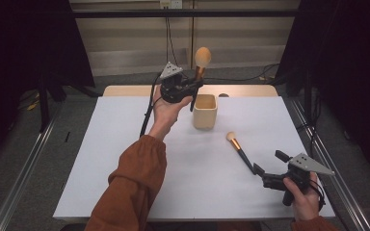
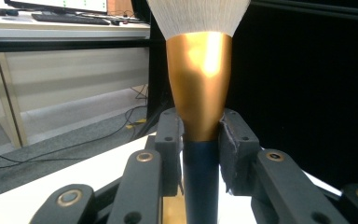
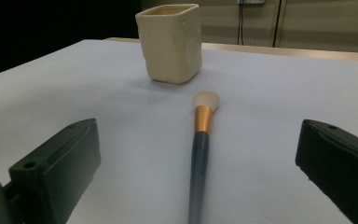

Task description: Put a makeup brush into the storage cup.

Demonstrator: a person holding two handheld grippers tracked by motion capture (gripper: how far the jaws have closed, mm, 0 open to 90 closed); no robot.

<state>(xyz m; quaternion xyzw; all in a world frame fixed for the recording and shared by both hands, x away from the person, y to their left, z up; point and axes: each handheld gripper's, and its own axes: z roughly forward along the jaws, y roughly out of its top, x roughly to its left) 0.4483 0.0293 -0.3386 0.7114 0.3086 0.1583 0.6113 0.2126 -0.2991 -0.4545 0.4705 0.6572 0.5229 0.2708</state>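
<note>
the left gripper [image 1: 194, 85] pinches a big brush [image 1: 201, 61] upright above the cream cup [image 1: 205, 111] at the table's far middle, while the right gripper [image 1: 258, 169], jaws spread, sits near right around a second brush [image 1: 239, 150] lying flat.

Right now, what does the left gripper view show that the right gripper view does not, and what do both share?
Left gripper view: the left gripper is shut on a large makeup brush with a gold ferrule, dark blue handle and pale bristles, held upright; a desk with a keyboard stands behind it.

Right gripper view: the right gripper is open, its jaws wide on either side of a smaller blue-handled brush with a copper ferrule that lies flat, bristles toward a cream square cup.

Both: the white tabletop and black gripper jaws.
</note>
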